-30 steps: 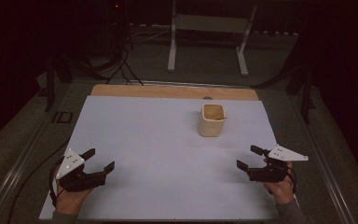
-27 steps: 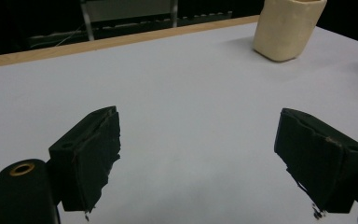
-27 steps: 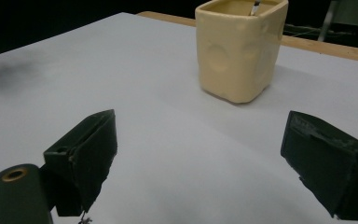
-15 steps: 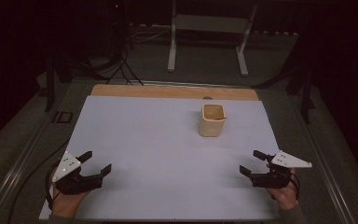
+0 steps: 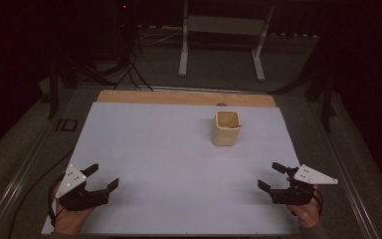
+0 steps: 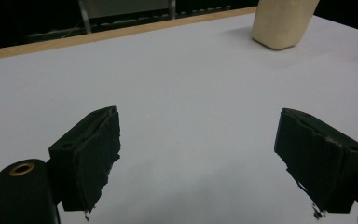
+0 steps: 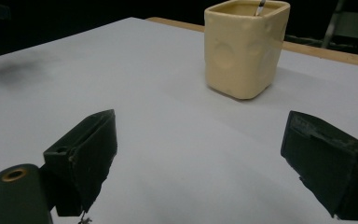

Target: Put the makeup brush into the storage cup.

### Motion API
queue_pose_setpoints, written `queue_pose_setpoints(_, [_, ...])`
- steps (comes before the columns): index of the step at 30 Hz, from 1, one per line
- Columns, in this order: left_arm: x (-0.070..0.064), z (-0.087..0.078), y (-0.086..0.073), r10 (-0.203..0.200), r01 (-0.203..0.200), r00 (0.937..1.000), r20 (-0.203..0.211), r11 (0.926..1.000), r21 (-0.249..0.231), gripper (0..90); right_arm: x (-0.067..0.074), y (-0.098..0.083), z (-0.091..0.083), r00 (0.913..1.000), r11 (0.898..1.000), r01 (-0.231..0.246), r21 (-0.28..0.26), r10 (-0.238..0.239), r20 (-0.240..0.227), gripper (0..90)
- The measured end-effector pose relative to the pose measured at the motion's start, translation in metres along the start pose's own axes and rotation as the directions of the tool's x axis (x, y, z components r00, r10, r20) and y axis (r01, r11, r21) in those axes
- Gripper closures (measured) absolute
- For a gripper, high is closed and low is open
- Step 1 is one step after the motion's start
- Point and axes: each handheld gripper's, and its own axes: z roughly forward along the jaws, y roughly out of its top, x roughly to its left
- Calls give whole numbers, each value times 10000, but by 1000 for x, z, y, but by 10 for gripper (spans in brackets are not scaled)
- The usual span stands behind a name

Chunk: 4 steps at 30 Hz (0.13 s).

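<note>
Nearest the camera, at the front corners of the white-covered worktop point(image 5: 179, 164): left hand-held gripper point(image 5: 99, 177) and right hand-held gripper point(image 5: 272, 175), each with black jaws spread wide and nothing between them, well apart from one another. Hands behind them at the worktop's near edge, cables trailing off the left side. Farther on, right of centre and toward the back: a cream-coloured, square-sided ceramic cup with rounded corners and shallow dimples point(image 5: 226, 128), upright, alone on the bare sheet, well clear of both grippers and closer to the right one. Something thin leaning inside its rim, too small to identify. Likely rigid, moderately heavy for its size, glazed and therefore slippery, and breakable if tipped or dropped. Best hold probably across two opposite flat walls just below the rim, squeezed gently, or one jaw inside and one outside a wall. Beyond, a strip of bare wood at the worktop's far edge point(image 5: 184, 97).
</note>
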Motion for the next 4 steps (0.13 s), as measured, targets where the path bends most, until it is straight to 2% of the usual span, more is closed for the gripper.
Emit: queue_pose_setpoints(4, [1,1,-1,-74,74,10000,-34,10000,-7,155,0,-1,0,10000,10000,56,-14,-56,8,105])
